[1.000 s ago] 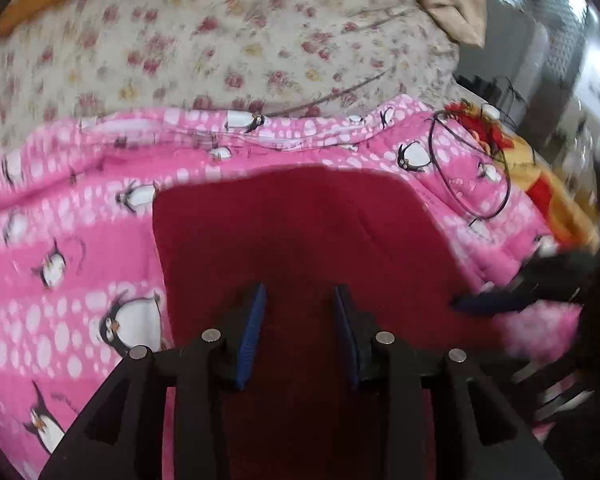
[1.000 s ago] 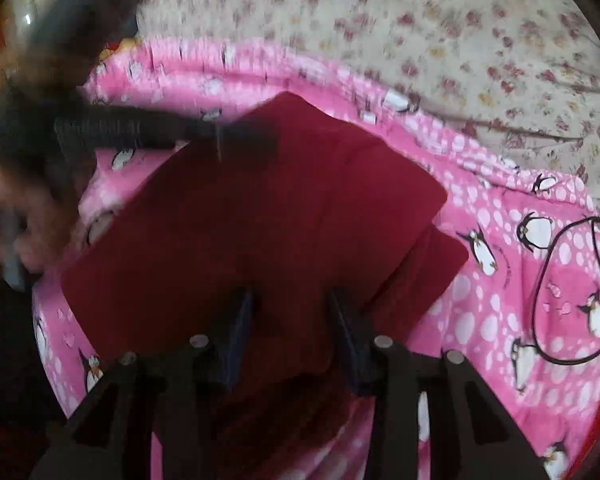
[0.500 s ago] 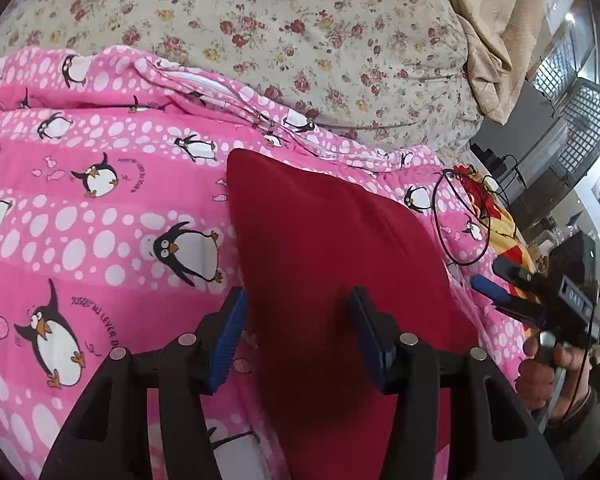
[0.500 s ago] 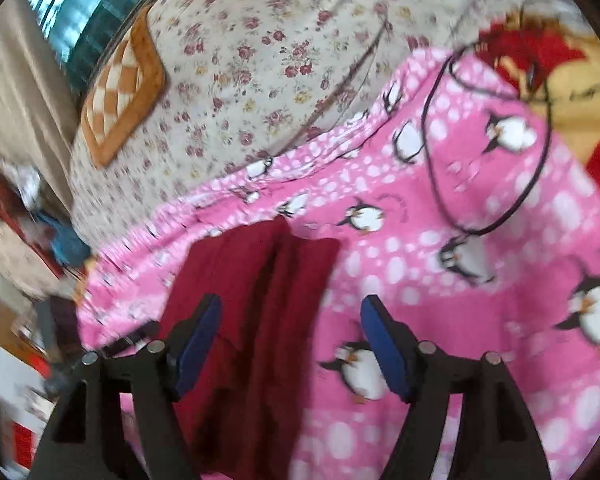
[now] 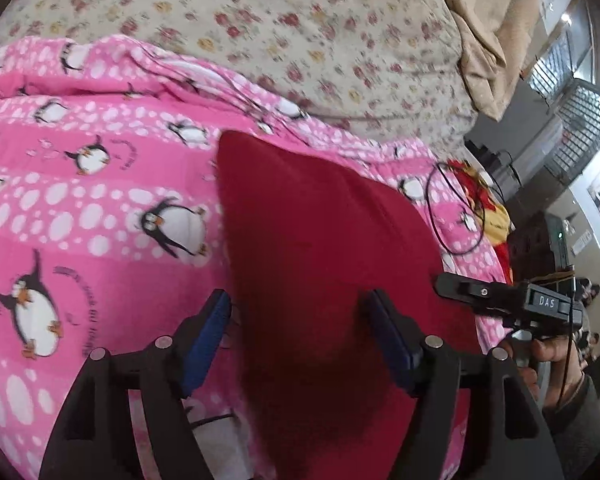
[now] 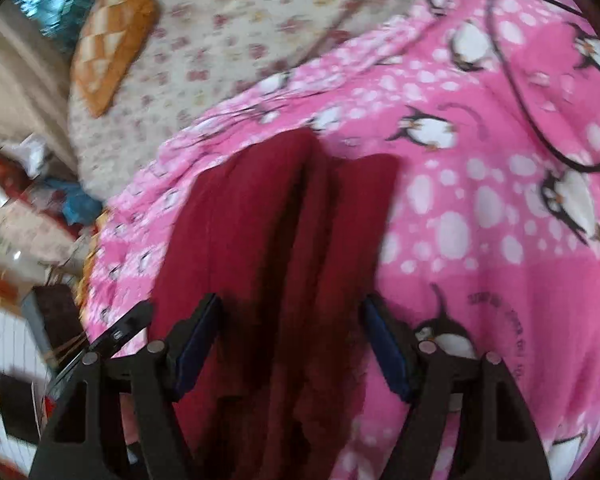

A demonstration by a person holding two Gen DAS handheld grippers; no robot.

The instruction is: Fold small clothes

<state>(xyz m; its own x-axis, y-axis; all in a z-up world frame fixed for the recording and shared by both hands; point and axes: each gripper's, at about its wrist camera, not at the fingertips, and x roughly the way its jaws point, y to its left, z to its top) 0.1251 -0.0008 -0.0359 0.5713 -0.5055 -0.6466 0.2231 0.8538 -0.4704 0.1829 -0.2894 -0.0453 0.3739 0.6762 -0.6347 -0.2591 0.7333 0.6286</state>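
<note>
Your floral bedsheet (image 5: 308,32) fills the far half of both views, with the pink penguin blanket (image 5: 80,208) spread over its near part. On that blanket lies the dark red garment (image 5: 320,264), folded into a long strip; its long axis runs away from you, near end under the grippers, far end tapering to a corner toward the floral sheet. From your right wrist view it shows several lengthwise folds (image 6: 300,248), though blur makes the layers hard to count, and its near end is cut off below the fingers.

Your left gripper (image 5: 304,332) is spread wide, released, holding nothing, its blue pads straddling the garment's width. Your right gripper (image 6: 292,340) is equally wide apart and empty above the same strip. A thin black cable loop (image 5: 456,208) lies on the blanket beyond the garment.
</note>
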